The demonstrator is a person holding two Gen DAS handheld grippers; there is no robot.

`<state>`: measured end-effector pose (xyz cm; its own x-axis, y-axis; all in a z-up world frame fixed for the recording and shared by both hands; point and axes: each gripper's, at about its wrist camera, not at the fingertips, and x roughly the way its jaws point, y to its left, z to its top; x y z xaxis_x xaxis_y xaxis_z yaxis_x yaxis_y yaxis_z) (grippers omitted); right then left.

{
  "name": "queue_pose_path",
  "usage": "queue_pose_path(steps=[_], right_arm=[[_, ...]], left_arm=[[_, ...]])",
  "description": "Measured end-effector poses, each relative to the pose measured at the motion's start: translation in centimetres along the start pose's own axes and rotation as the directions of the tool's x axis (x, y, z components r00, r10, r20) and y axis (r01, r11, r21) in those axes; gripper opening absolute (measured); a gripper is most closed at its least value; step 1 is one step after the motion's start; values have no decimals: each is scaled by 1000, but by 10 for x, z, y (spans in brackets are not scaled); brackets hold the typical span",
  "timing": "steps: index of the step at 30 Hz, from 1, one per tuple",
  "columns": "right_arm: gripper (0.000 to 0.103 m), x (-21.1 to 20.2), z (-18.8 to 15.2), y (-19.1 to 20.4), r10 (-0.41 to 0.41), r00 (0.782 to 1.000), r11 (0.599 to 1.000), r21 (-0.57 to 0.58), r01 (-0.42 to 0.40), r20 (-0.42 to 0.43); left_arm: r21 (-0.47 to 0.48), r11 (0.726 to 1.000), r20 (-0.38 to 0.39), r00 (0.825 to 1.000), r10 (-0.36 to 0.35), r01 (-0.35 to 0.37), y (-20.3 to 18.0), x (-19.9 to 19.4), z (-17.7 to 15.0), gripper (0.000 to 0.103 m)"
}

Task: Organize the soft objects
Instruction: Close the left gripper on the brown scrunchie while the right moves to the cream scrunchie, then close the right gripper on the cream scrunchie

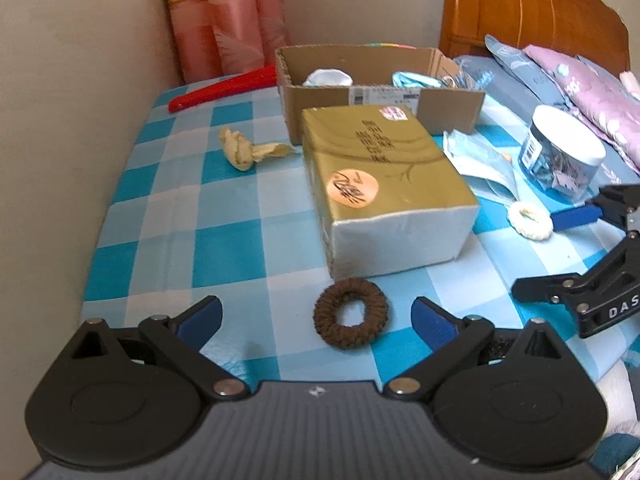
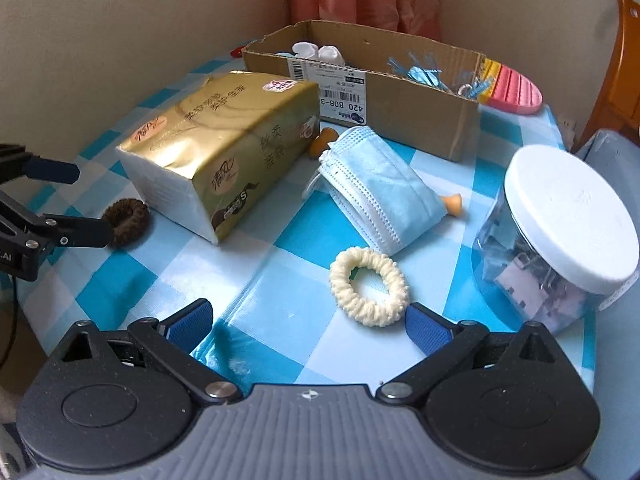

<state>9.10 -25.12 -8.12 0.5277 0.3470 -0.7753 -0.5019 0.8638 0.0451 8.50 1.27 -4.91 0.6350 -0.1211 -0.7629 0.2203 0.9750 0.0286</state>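
A brown hair scrunchie (image 1: 351, 313) lies on the checked tablecloth between the spread blue pads of my left gripper (image 1: 318, 320), which is open. A cream scrunchie (image 2: 368, 287) lies just ahead of my right gripper (image 2: 308, 322), also open, with its right pad close to the ring. A gold tissue pack (image 1: 384, 184) sits behind the brown scrunchie. Blue face masks (image 2: 378, 196) lie beside the pack. The brown scrunchie (image 2: 126, 216) and the left gripper's fingers (image 2: 52, 172) show at the left of the right wrist view.
An open cardboard box (image 1: 380, 96) holding small items stands at the back. A clear jar with a white lid (image 2: 560, 236) sits at the right. A crumpled beige cloth (image 1: 244, 150) and a red object (image 1: 224, 88) lie at the far left. Pillows (image 1: 580, 80) lie beyond the table.
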Motion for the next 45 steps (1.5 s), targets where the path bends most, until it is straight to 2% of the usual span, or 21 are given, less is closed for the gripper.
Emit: queue_pose_path(steps=[3,8,13,22,24,35,45], right_arm=[[103,2,-2,9,-32,999,998,-58,32,-1],[103,1,-4,7,-32,999,998,-46,32,5],[103,0,-7,8,-33,999,998,-46,34,29],[103,-2,-11,8,-33,998,998,-48,36,55],[103,-2,-11,9,-33,998,998,-47,36,56],[103,-1,-10,11,-38,997,998,-41,41,67],[103,14,9,24,8,999,995,-98,-3,51]], left_arm=[[13,1000,-22,1000,-3,3,-4,6,-1,100],[30,1000,-44,999,-6,7,-10,16,-2,97],[28,1000,-46,999,-3,4,-12,22,-2,89],[33,998,-14,999,-51,51,-18,19,0,54],[35,998,-10,999,-52,53,-20,18,-1,43],[-18,1000,-22,1000,19,-19,3,11,-8,43],[-18,1000,-15,1000,4,-4,3,13,-8,43]])
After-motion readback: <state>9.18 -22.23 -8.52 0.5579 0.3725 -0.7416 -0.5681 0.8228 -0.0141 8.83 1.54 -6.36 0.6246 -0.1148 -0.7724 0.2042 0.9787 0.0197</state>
